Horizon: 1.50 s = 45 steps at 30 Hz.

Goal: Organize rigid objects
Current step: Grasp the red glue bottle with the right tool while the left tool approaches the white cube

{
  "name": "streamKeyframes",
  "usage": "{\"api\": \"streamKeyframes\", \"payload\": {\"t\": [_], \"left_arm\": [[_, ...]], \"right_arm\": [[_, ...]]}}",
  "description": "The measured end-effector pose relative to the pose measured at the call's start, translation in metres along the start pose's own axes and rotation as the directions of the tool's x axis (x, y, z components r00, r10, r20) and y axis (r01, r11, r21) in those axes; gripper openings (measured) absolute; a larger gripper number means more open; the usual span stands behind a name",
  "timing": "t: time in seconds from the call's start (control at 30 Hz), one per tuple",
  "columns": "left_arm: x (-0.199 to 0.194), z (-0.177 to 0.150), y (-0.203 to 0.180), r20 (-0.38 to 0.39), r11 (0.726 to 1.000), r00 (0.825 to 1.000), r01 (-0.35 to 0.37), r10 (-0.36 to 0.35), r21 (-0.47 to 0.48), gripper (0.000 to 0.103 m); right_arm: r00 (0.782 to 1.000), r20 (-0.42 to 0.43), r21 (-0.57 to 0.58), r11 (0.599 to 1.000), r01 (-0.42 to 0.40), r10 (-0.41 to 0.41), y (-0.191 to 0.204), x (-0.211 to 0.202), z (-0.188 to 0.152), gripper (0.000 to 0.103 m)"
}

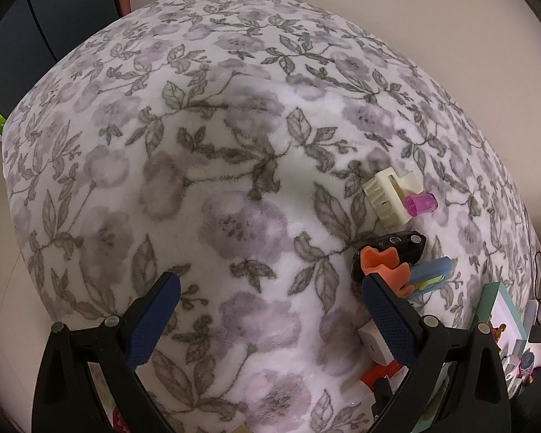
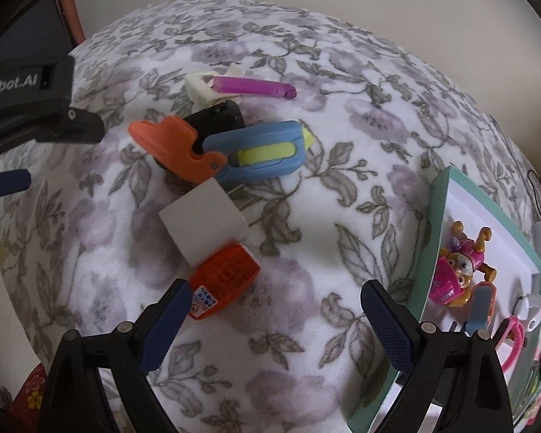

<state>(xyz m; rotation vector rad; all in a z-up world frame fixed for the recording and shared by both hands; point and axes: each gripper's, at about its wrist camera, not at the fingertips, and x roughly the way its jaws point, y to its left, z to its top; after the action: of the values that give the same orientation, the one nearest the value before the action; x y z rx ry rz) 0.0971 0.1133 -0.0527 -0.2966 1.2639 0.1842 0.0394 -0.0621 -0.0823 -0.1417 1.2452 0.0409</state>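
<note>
Both tools spread wide and empty, left tool (image 1: 270,285) and right tool (image 2: 274,292) above a floral fleece blanket (image 2: 342,166), cluster of orange plastic clip (image 2: 169,144), blue-and-yellow plastic cutter (image 2: 263,151), white cube (image 2: 205,216), purple tube (image 2: 252,86), teal-rimmed white tray (image 2: 436,238) at right holding a pink toy pup (image 2: 458,270)

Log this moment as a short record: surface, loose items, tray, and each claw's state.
surface: floral blanket
loose items: orange clip, blue cutter, purple tube, cream hair claw clip, black device, white block, orange pack
tray: teal-rimmed tray at right, holding toy pup
left claw: open, empty
right claw: open, empty
</note>
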Motion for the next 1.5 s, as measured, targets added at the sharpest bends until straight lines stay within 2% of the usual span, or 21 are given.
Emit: {"api": "streamKeyframes", "payload": {"t": [0.57,0.77,0.87,1.0,1.5], "left_arm": [[0.005,-0.002,-0.002,-0.025,1.000,1.000,0.005,-0.005,0.012,0.100],[0.005,-0.002,-0.003,-0.026,1.000,1.000,0.006,-0.005,0.010,0.100],[0.005,-0.002,-0.002,-0.026,1.000,1.000,0.007,-0.007,0.010,0.100],[0.005,-0.002,-0.002,-0.026,1.000,1.000,0.007,-0.007,0.009,0.100],[0.009,-0.004,-0.007,-0.034,1.000,0.999,-0.004,0.006,0.031,0.100]], "right_arm": [[0.998,-0.031,-0.054,0.997,-0.053,0.052,0.010,-0.001,-0.008,0.097],[0.988,-0.070,-0.081,0.987,-0.140,0.134,0.016,0.002,-0.014,0.097],[0.987,-0.083,-0.132,0.980,-0.150,0.140,0.023,0.003,-0.020,0.097],[0.990,-0.110,-0.191,0.975,-0.110,0.090,0.033,0.014,-0.028,0.097],[0.994,-0.001,-0.121,0.986,-0.113,0.114,0.005,0.022,-0.009,0.097]]}}
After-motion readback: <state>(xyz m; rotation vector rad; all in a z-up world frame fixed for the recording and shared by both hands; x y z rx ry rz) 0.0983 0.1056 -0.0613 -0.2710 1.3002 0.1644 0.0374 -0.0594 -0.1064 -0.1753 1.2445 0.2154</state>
